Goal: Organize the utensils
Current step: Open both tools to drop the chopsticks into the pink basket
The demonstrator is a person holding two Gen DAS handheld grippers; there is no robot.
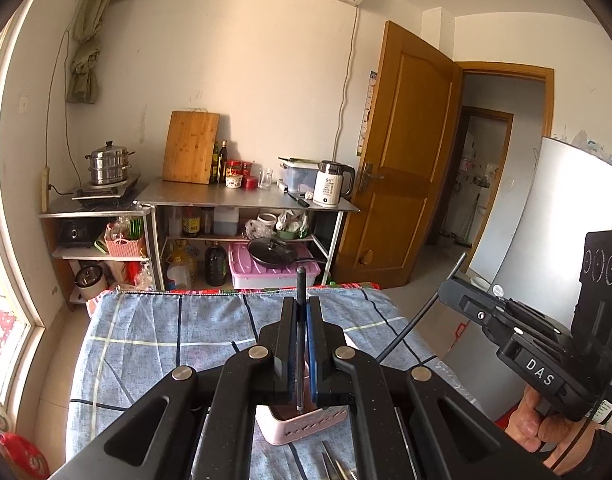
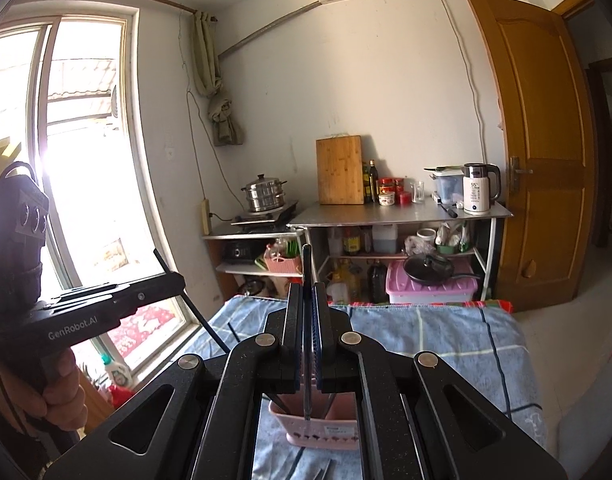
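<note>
The left claw [image 1: 301, 308] is pressed together on a thin dark chopstick-like rod [image 1: 301, 280], which stands nearly upright between its black and blue pads, the top end sticking out above the fingertips and the lower end hanging just over a pale pink slotted plastic utensil basket [image 1: 306, 426]. The right claw [image 2: 307, 292] pinches a second thin dark rod [image 2: 306, 258] in the same way, its lower tip hanging over the same pink basket [image 2: 322, 434], inside which a few more dark sticks lean. In the left wrist view the right claw appears at the right edge with a hand [image 1: 546, 424] wrapped round its grip; in the right wrist view the other hand [image 2: 61, 388] holds the left claw at the left edge.

The basket sits on a bench covered with a blue checked cloth [image 1: 153, 344]. Nearer the cameras than the basket, a few slim metal utensils [image 1: 338, 466] lie on the cloth, only partly seen.

Beyond the bench stands a steel shelving unit [image 1: 241, 200] bearing a wooden cutting board [image 1: 190, 147], a white electric kettle [image 1: 332, 183] and a stainless steamer pot [image 1: 109, 164]. A brown wooden door [image 1: 402, 160] stands open to the right.
</note>
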